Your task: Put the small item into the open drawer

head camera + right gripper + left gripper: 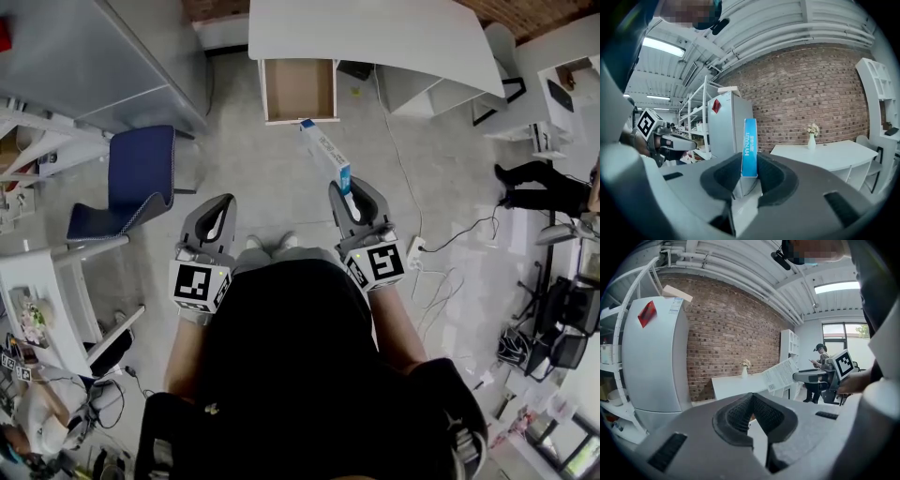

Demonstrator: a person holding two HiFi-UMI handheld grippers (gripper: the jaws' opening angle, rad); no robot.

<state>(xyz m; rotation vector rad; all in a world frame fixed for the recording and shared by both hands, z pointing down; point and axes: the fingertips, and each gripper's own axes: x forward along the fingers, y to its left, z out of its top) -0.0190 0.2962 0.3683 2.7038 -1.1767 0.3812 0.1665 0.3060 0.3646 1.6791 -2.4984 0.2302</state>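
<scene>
Nearest to me, past my dark top, both claws sit side by side over the grey floor (281,187).

Right claw (749,174): closed on the blue-and-white box (749,147), a slim carton held on edge. Pads press on both of its flat faces. Most of the box sticks out ahead of the jaws.

Left claw (752,401): jaws together at the tips, nothing between them. It has no part in the job at present.

Drawer (300,89): pulled out from under the white tabletop (375,37), open, brown bottom bare as far as I can see.

Position: from the head view the box (326,152) points toward the drawer's right front corner, its far end close to that edge in the picture. It is up in the air, so I cannot tell the real gap.

Status, my estimate: pick-up done and drawer ready. Not done yet are carrying the box over the opening, lowering it in and letting go. Roughly half way.
</scene>
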